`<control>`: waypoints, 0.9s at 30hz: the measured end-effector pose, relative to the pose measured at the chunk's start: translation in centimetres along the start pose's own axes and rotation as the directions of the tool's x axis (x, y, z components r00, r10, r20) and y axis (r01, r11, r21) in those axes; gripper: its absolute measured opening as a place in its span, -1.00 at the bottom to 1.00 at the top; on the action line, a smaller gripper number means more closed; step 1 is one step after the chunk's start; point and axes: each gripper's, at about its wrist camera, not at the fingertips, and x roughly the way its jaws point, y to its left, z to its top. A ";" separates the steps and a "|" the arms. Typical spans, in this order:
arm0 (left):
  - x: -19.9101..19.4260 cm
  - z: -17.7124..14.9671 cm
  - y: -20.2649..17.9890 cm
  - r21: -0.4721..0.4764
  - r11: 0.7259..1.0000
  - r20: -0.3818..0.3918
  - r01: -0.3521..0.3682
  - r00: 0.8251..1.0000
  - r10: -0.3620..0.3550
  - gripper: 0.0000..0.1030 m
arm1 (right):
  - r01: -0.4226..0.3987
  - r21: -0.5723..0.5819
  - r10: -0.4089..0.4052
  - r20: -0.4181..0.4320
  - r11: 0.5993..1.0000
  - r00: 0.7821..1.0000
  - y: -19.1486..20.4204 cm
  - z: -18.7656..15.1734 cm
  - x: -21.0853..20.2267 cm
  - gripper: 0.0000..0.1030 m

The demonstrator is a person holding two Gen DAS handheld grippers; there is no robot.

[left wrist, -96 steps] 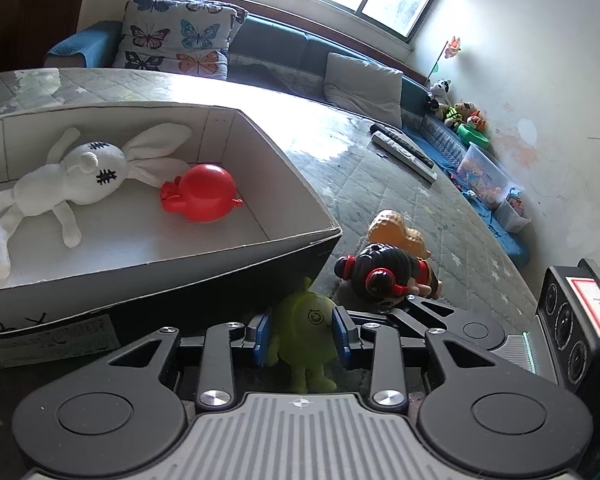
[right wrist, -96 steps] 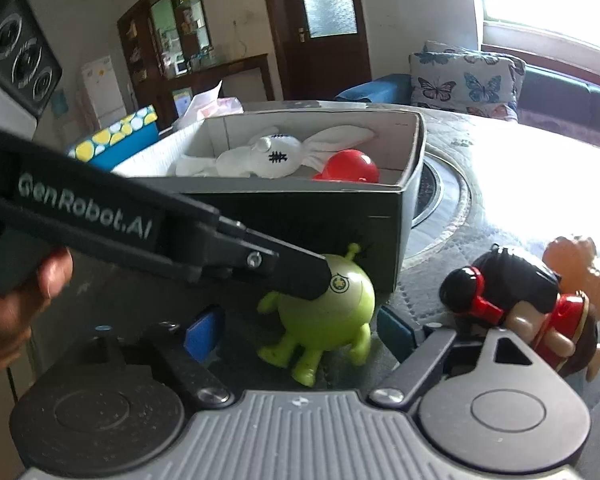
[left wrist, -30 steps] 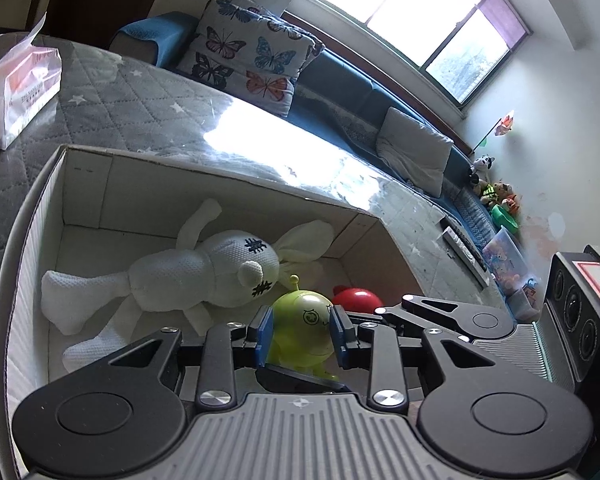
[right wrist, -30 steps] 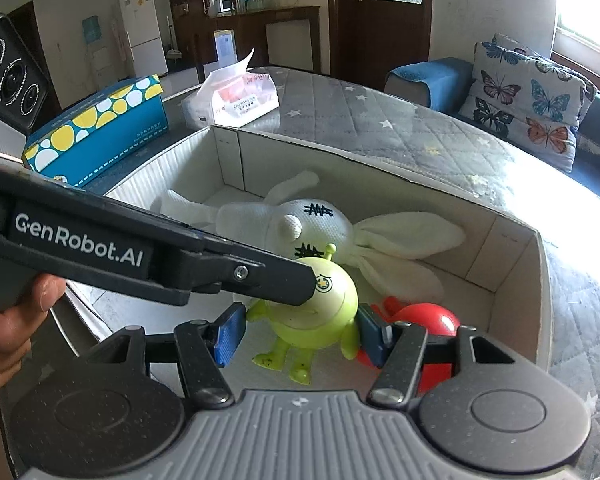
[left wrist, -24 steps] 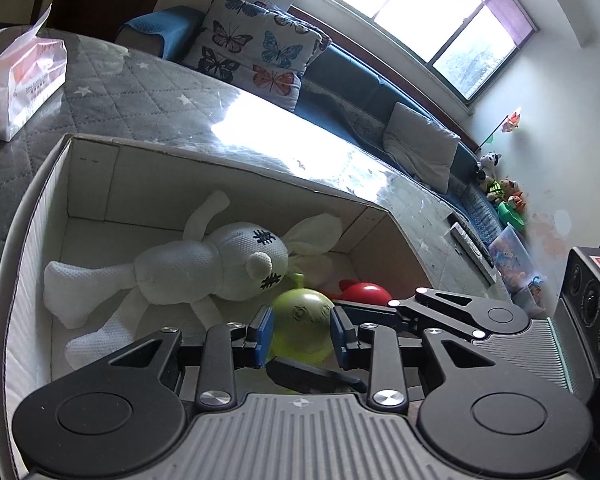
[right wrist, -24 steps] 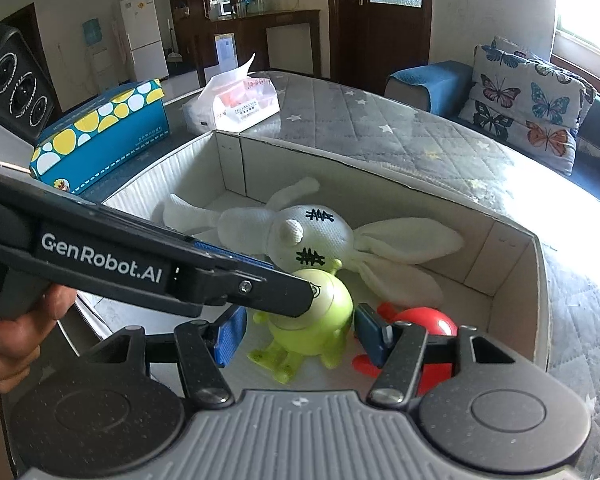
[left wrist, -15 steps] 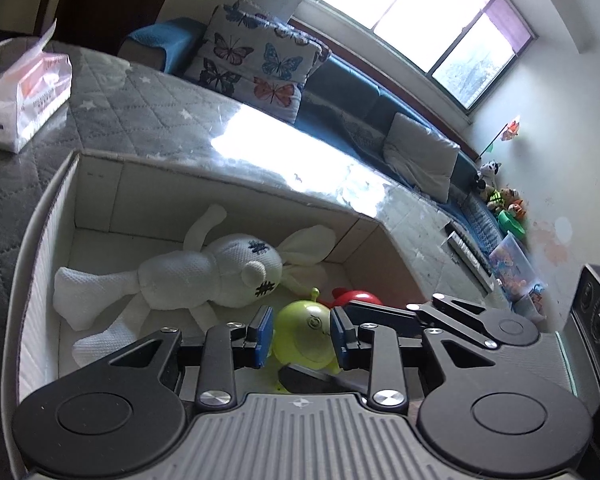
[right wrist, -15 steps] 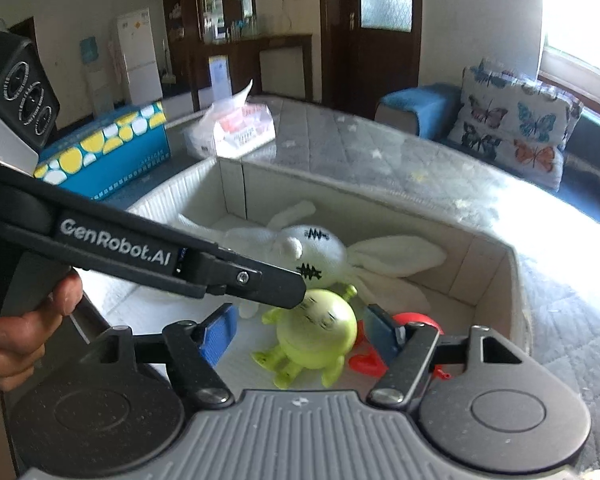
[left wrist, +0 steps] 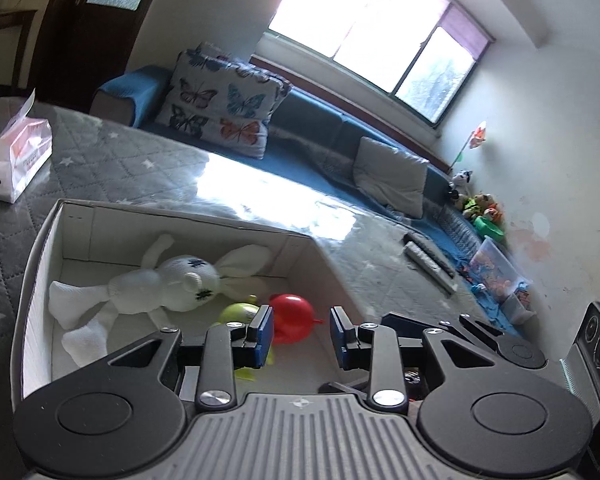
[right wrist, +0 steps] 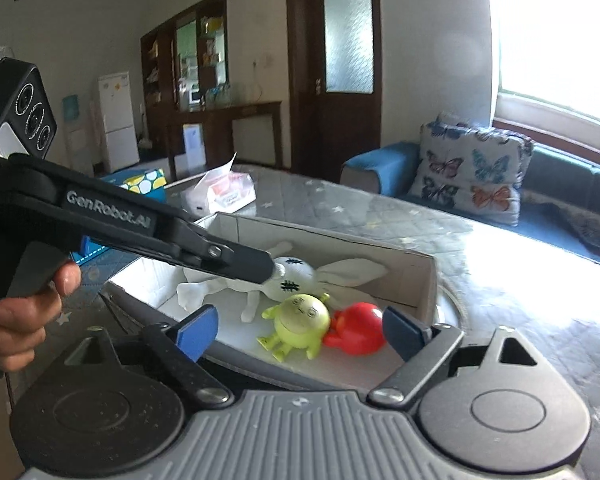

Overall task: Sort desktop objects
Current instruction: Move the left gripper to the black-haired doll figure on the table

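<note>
A green one-eyed monster toy [right wrist: 300, 319] lies inside the cardboard box [right wrist: 427, 280], between a white plush rabbit [right wrist: 296, 276] and a red toy [right wrist: 356, 333]. In the left wrist view the green toy [left wrist: 238, 312] is partly hidden behind my left finger, next to the rabbit [left wrist: 168, 282] and the red toy [left wrist: 294, 316]. My left gripper [left wrist: 302, 338] is open and empty above the box [left wrist: 40, 248]. My right gripper [right wrist: 300, 334] is open and empty, raised above the box's near edge.
A tissue pack [left wrist: 14, 160] lies on the quilted table beyond the box, also in the right wrist view [right wrist: 220, 194]. A blue dotted box [right wrist: 146, 182] stands at the left. Remote controls [left wrist: 430, 262] lie at the table's right. A sofa with cushions [left wrist: 224, 124] runs behind.
My left gripper has opened and let go of the green toy, which now lies in the box. Both grippers have lifted and drawn back from the box.
</note>
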 end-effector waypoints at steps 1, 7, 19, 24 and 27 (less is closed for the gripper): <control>-0.3 -0.2 -0.5 0.008 1.000 0.003 0.006 1.000 -0.006 -0.35 | 0.009 0.000 -0.009 0.009 1.000 1.000 -0.1 -0.3 -0.6 0.90; -1.1 -2.0 -3.2 0.050 0.998 -0.006 0.045 0.999 -0.045 -0.35 | 0.054 0.042 -0.057 0.077 0.998 0.995 -1.4 -3.0 -5.6 1.00; 1.9 -5.8 -8.7 0.128 0.982 -0.118 0.138 0.985 -0.123 -0.33 | 0.153 0.142 -0.167 0.095 0.978 0.981 -4.4 -8.2 -10.4 1.00; 4.6 -6.6 -9.8 0.125 0.982 -0.170 0.140 0.978 -0.118 -0.33 | 0.167 0.193 -0.176 0.034 0.967 0.984 -6.2 -9.9 -9.3 1.00; 6.1 -6.8 -10.1 0.117 0.985 -0.195 0.128 0.975 -0.103 -0.33 | 0.166 0.216 -0.170 -0.001 0.962 0.986 -7.3 -10.5 -8.4 1.00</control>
